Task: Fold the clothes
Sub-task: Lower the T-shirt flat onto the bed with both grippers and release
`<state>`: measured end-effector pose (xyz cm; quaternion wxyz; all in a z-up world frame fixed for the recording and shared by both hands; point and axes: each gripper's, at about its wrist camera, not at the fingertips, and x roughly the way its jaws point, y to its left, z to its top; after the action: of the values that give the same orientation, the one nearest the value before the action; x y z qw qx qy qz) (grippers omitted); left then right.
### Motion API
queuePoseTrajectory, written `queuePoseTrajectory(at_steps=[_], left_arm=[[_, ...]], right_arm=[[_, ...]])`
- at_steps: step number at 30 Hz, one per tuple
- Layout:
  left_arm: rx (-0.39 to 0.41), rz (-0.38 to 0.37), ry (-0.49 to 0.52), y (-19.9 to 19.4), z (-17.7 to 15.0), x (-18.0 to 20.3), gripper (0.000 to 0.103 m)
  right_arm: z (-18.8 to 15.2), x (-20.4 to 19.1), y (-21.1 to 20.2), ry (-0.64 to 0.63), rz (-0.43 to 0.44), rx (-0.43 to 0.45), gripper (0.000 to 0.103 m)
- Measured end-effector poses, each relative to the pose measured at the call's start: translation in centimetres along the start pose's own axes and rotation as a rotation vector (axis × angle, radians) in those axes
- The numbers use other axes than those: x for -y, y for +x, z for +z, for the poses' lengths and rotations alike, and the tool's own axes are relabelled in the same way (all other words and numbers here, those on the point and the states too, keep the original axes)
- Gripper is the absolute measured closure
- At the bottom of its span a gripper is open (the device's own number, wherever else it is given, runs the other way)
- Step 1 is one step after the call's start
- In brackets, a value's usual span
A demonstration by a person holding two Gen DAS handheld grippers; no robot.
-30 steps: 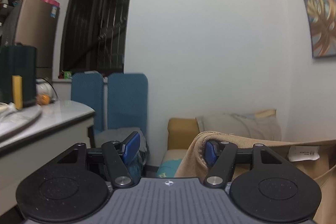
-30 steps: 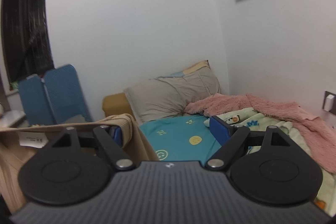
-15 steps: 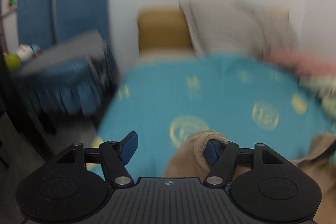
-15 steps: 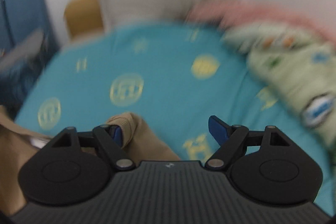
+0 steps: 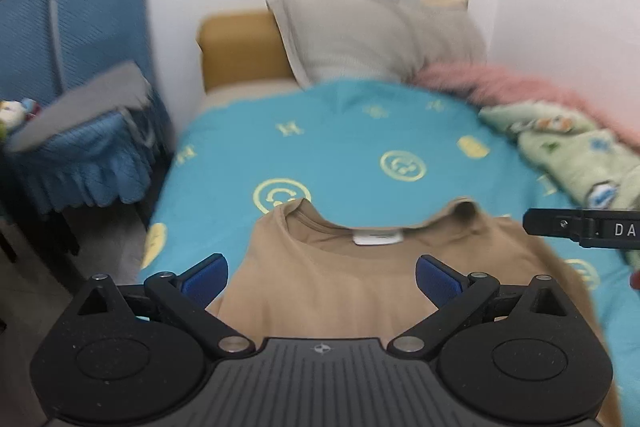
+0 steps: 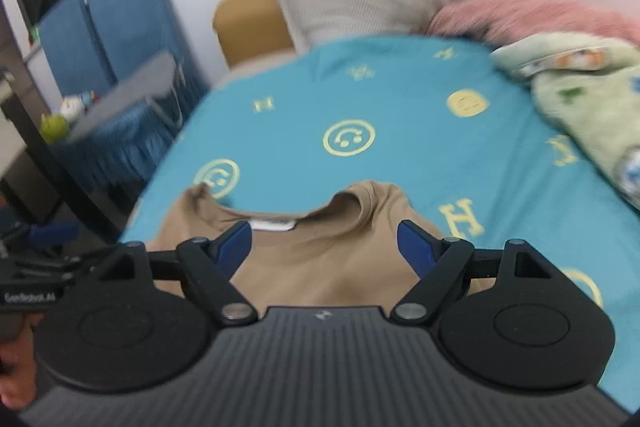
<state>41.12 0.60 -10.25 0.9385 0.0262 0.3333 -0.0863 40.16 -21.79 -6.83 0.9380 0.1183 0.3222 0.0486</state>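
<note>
Lying flat on the teal sheet [image 5: 360, 131], the tan shirt [image 5: 360, 283] has its collar and white tag [image 5: 376, 237] facing the pillow [image 5: 380, 39]. The left gripper [image 5: 320, 273] and right gripper [image 6: 325, 245] both hover over it, each with its 2 blue fingers spread wide, pinching nothing.

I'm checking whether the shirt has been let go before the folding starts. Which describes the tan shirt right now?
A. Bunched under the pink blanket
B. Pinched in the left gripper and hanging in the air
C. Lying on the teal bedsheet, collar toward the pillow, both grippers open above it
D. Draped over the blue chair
C: the tan shirt lies spread on the teal bedsheet, collar toward the pillow, with the left gripper and right gripper open and gripping nothing.
</note>
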Motion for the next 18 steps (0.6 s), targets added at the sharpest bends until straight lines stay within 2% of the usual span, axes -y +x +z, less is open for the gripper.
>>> queuePoseTrajectory(at_steps=[4, 7, 10, 14, 18], left_arm=[[0.095, 0.011, -0.022, -8.9, -4.4, 0.9, 0.002], [0.127, 0.011, -0.032, -14.7, -8.0, 0.5, 0.002], [0.135, 0.003, -0.087, -19.3, -11.7, -0.3, 0.002], [0.103, 0.013, -0.193, -23.1, -15.5, -1.9, 0.004], [0.068, -0.013, -0.391, -23.2, -16.4, -5.9, 0.005]], right_arm=[[-4.0, -0.9, -8.9, 0.005, -0.027, 0.061, 0.022], [-7.2, -1.4, -15.7, -0.005, -0.021, 0.086, 0.022], [-10.1, -1.7, -21.3, -0.019, -0.030, 0.135, 0.022], [-12.7, -0.5, -25.1, 0.044, -0.004, 0.156, 0.022], [-14.5, 1.6, -25.9, 0.150, 0.030, 0.146, 0.022]])
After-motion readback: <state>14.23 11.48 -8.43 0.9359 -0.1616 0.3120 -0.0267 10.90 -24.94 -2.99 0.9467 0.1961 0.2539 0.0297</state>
